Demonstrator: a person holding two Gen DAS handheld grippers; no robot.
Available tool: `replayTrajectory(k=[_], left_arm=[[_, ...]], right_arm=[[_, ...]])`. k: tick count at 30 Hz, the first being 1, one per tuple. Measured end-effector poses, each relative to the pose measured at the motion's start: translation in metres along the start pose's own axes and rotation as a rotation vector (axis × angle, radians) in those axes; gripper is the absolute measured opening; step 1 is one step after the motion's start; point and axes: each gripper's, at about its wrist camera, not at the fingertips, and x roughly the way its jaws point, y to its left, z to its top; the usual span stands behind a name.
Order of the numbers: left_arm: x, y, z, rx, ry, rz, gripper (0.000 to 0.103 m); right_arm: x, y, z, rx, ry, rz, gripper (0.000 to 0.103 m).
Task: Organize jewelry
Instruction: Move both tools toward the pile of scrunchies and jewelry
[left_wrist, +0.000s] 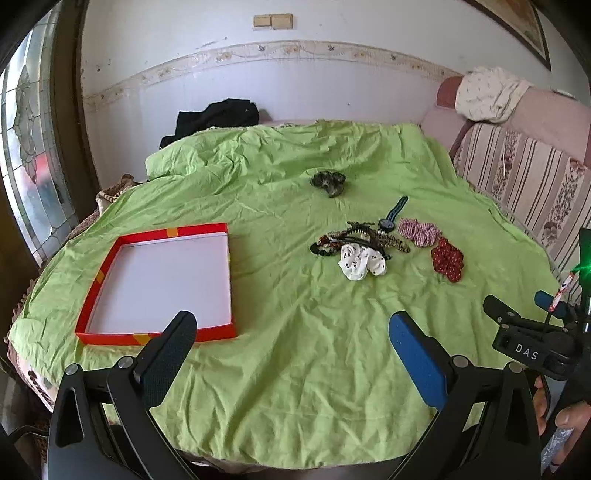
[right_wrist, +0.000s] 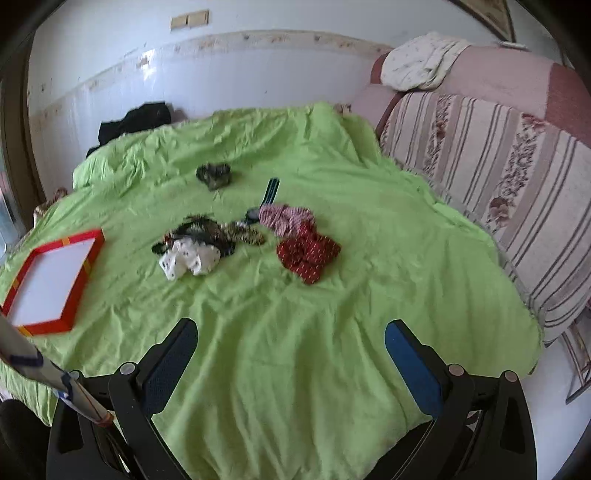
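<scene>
Jewelry and hair pieces lie in a loose cluster on the bed (left_wrist: 295, 369), which is covered by a wrinkled green sheet and takes up most of both views. Along the bed's right side runs a sofa (right_wrist: 498, 155) with striped, flowered cushions and a pale cloth (left_wrist: 487, 94) draped over its back. At the far left corner of the bed sits a heap of black clothing (left_wrist: 218, 118).

On the left part of the sheet rests a shallow red tray (left_wrist: 99, 280) with a white floor, well apart from the cluster. Both hand-held grippers hover over the near edge of the bed: the left hand-held gripper (left_wrist: 291, 332) has its fingers spread wide with nothing between them, and the right hand-held gripper (right_wrist: 290, 339) is likewise spread wide and holds nothing.

Within the cluster, a white scrunchie with dark spots (left_wrist: 362, 262) lies nearest, touching a tangle of dark and leopard-patterned headbands (left_wrist: 354, 238) behind it. To the right lies a red dotted scrunchie (left_wrist: 447, 259), and just behind that a pink checked scrunchie (left_wrist: 419, 230). A watch with a blue strap (left_wrist: 392, 216) sits between the headbands and the pink scrunchie, its strap pointing away. Farther back, on its own, lies a dark green scrunchie (left_wrist: 328, 182).
</scene>
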Motion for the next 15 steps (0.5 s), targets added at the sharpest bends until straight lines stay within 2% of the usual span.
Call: replayTrajectory(k=[6,11,15], left_arm=[[0.026,-0.022,0.002,0.048,0.043,-0.021,0.103],[0.047,-0.038,0.005,0.073,0.074,-0.035,0.103],[0.062,-0.043,0.006,0.074,0.104,-0.046,0.103]], right_arm=[[0.026,-0.005,-0.001,0.014,0.055,0.007,0.103],[0.048,-0.014,0.0,0.026,0.084,-0.045,0.103],[0.055,-0.022,0.004,0.034,0.071,-0.071,0.103]])
